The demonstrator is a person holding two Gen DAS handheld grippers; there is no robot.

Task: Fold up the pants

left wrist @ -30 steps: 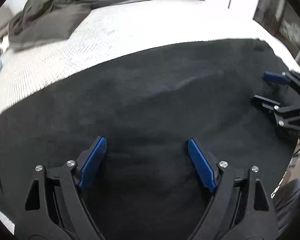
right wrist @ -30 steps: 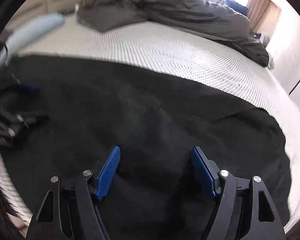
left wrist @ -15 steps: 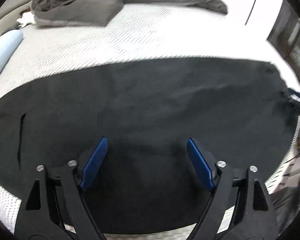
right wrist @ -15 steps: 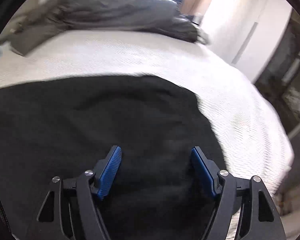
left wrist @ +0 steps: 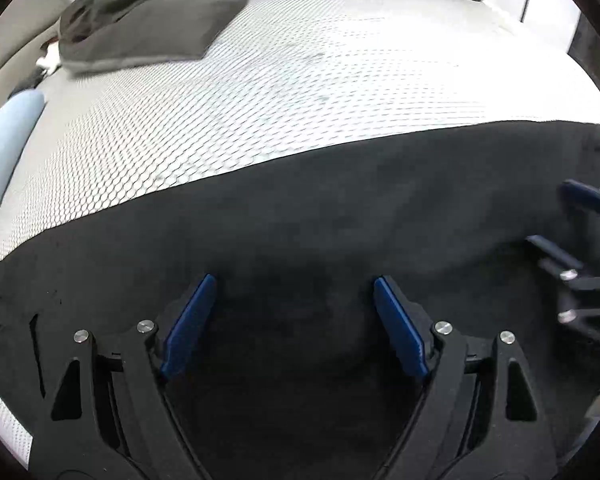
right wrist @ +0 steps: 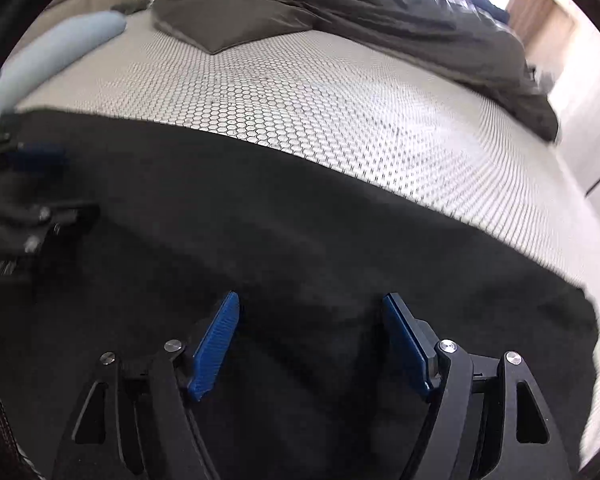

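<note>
Black pants [left wrist: 320,216] lie spread flat across the near part of a white mattress [left wrist: 260,92] with a honeycomb pattern. They also fill the lower half of the right wrist view [right wrist: 260,232]. My left gripper [left wrist: 294,284] is open and empty, just above the fabric near its left end. My right gripper [right wrist: 310,300] is open and empty above the pants. The right gripper shows at the right edge of the left wrist view [left wrist: 568,220]. The left gripper shows blurred at the left edge of the right wrist view [right wrist: 40,184].
A crumpled dark grey duvet [right wrist: 360,12] lies along the far side of the mattress. A pale blue pillow [right wrist: 52,56] sits at the far left. A pocket slit [left wrist: 36,344] shows at the pants' left end. The mattress edge drops off on the right [right wrist: 596,208].
Both views have swung. The right gripper has come back into the left wrist view at the right edge. Both grippers stay open over the pants.
</note>
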